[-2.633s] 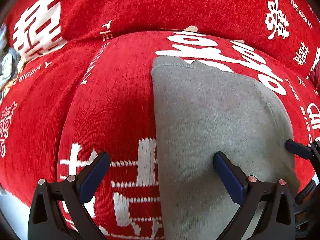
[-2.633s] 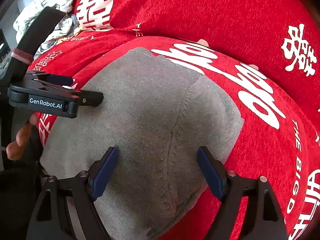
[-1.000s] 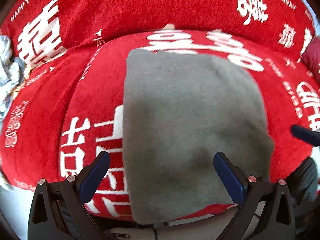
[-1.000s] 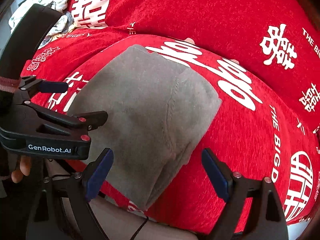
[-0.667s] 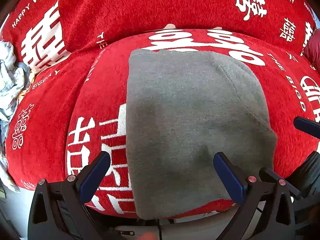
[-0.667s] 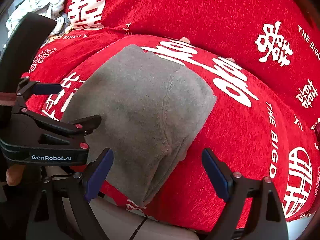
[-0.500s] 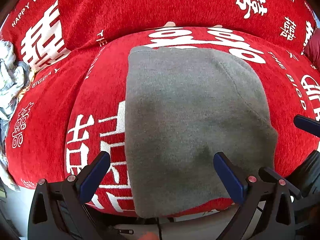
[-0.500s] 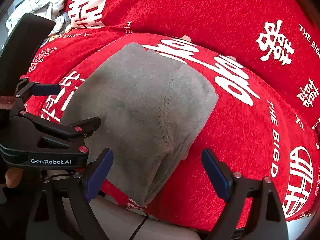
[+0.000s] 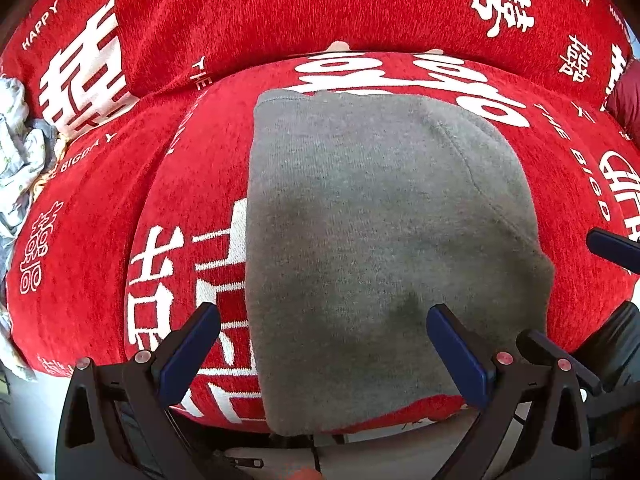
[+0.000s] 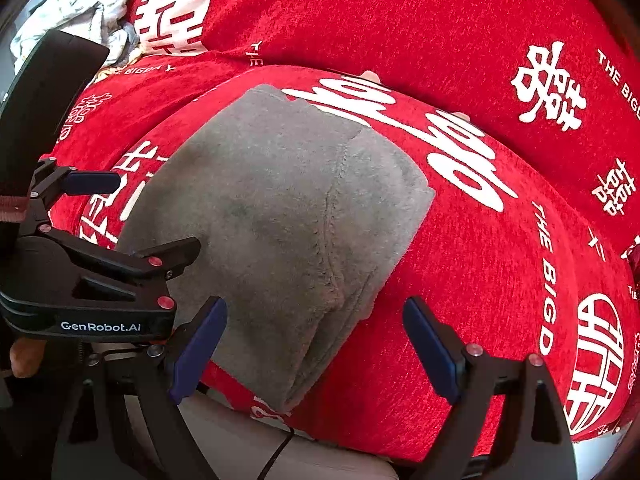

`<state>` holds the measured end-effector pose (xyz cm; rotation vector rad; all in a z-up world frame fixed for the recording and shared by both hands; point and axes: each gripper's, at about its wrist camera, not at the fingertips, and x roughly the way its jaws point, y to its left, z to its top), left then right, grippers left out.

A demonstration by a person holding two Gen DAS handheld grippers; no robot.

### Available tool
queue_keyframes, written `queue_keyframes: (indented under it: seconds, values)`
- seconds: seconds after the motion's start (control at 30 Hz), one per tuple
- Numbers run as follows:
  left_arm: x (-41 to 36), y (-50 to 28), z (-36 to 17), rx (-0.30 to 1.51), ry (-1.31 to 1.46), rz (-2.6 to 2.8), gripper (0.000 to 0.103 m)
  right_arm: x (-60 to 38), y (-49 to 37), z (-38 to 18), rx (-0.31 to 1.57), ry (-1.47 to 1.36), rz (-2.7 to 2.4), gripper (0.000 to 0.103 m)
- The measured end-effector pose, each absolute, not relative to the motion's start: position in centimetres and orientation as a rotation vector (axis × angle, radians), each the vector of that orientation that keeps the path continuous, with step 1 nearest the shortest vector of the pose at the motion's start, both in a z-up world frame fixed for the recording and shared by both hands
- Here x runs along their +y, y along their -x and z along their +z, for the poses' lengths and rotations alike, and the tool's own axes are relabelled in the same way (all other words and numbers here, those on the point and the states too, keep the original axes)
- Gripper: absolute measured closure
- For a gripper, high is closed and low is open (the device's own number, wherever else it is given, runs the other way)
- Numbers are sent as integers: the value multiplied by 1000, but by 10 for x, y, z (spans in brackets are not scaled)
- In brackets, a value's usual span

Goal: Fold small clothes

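Note:
A folded grey knit garment (image 9: pixel 384 248) lies flat on a red cushion with white lettering (image 9: pixel 120 184). It also shows in the right wrist view (image 10: pixel 280 232), with a seam running down it. My left gripper (image 9: pixel 324 344) is open and empty, above the garment's near edge. My right gripper (image 10: pixel 316 344) is open and empty, over the garment's near right corner. The left gripper shows in the right wrist view (image 10: pixel 132 212) at the garment's left side.
The red sofa back (image 9: pixel 320 8) rises behind the cushion. A pile of pale crumpled clothes (image 9: pixel 16 152) lies at the far left, also in the right wrist view (image 10: pixel 80 12). The cushion's front edge (image 10: pixel 360 440) drops off just below the garment.
Both grippers have drawn back from the grey garment, which now lies whole in view. In the last half second almost nothing has moved.

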<state>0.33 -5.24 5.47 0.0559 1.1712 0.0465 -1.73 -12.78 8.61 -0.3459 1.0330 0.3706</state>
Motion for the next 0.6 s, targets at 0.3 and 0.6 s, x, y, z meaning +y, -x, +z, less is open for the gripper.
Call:
queue_keyframes:
  seconds: [0.3,0.6]
  values:
    - [-50,-3,54,1173,-55,45,0,-129,17,86,1031,352,371,12]
    - [-51,-2,52,1176,-53,44,0,-129,16,86,1030,356,372,12]
